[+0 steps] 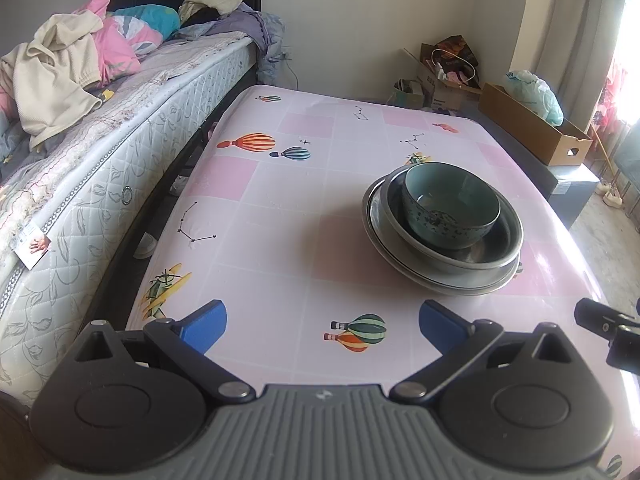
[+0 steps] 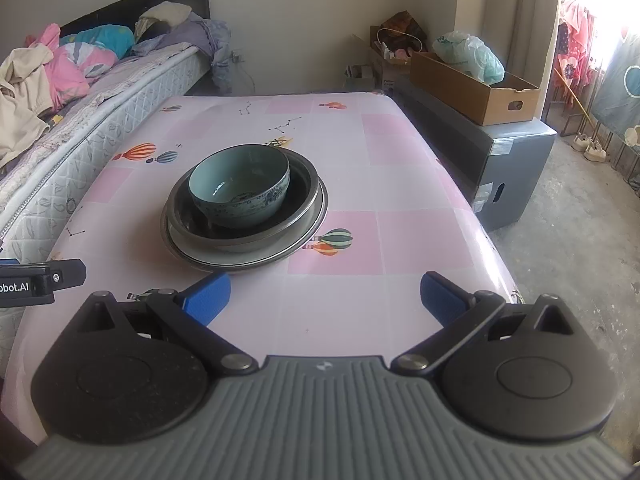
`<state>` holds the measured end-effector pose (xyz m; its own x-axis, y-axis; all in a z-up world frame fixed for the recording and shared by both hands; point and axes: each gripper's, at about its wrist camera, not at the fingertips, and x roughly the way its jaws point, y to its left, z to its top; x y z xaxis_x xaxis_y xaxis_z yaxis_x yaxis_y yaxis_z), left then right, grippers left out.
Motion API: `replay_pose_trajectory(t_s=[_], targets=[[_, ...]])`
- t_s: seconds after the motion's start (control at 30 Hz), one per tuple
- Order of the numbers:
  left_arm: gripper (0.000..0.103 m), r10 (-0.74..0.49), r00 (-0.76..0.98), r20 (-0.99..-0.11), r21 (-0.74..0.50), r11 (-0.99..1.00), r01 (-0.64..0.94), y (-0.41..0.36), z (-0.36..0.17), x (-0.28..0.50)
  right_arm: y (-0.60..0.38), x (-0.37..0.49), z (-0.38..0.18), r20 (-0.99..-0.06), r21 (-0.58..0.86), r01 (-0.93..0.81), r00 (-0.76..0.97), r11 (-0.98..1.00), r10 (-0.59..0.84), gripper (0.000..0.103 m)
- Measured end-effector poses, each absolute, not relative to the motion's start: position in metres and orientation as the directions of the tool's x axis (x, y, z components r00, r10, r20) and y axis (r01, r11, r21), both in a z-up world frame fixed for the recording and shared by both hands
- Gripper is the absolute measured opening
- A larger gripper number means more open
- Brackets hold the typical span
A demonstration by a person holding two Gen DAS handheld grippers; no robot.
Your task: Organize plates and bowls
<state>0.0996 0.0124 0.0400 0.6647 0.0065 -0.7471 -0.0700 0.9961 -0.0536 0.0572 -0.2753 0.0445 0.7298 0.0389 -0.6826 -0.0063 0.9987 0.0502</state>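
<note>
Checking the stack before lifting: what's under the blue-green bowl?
The blue-green bowl sits inside a metal basin, which rests on a metal plate. Its base and anything beneath the plate are hidden.

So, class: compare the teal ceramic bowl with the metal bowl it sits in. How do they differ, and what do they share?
The teal ceramic bowl is narrower and taller; the metal bowl is wider and shallower. The teal ceramic bowl carries a dark speckled pattern outside; the metal bowl is plain grey. The teal ceramic bowl is nested on top and off-centre; the metal bowl rests on a metal plate. Both are round, upright and appear empty.
</note>
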Motion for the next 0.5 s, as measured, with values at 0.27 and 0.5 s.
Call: replay_pose_trajectory(t_s=[0.27, 0.5], targets=[[0.103, 0.006, 0.664, -0.748, -0.053, 0.996, -0.069, 0.0116, 0.0405, 0.0990, -0.2753, 0.0571, 0.0439, -0.684, 0.051, -0.006, 0.729, 0.999, 0.040, 0.102], [0.103, 0.006, 0.664, -0.748, -0.053, 0.996, -0.068, 0.0111, 0.0404, 0.0991, -0.2757, 0.0586, 0.0432, -0.687, 0.052, -0.009, 0.726, 0.999, 0.042, 0.102]])
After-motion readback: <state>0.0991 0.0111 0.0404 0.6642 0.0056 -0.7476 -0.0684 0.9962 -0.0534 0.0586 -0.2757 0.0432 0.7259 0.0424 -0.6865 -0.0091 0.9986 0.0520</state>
